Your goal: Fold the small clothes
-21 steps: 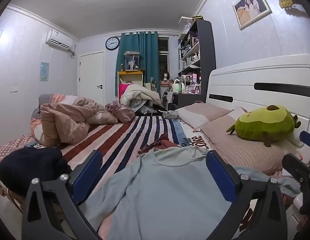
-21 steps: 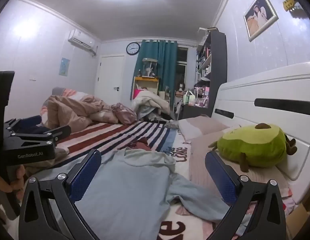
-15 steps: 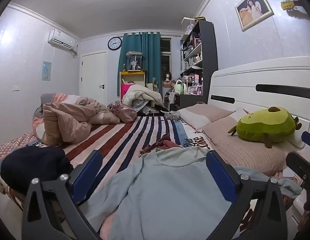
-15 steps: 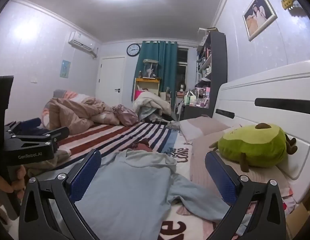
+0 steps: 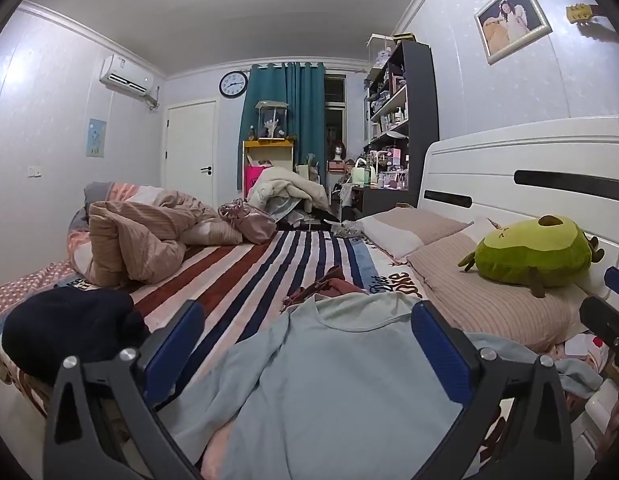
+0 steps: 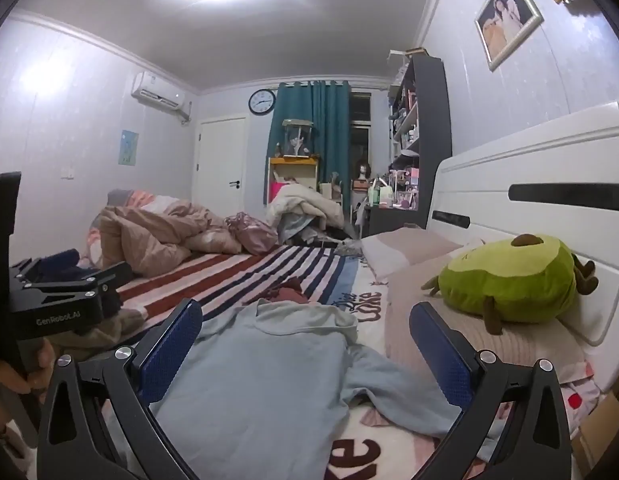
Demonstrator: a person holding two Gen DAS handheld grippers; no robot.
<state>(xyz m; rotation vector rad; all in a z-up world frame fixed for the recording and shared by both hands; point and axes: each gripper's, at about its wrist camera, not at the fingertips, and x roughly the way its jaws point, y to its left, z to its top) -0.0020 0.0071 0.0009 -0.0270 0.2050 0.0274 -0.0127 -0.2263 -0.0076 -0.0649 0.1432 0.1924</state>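
While both grippers hover unchanged, light-blue top (image 5: 333, 376) stays flat

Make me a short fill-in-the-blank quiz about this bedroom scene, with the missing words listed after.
1. The light blue top lies spread on the ____.
2. Both tools, left and right, have their fingers ____.
3. The green avocado plush rests on a ____.
4. The wall clock hangs beside the teal ____.

Missing words: bed; open; pillow; curtain

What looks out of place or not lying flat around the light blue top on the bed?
The light blue top is not flat: its sleeve is crumpled toward the pillow. A dark red garment lies bunched at its collar. Both grippers are open above it.
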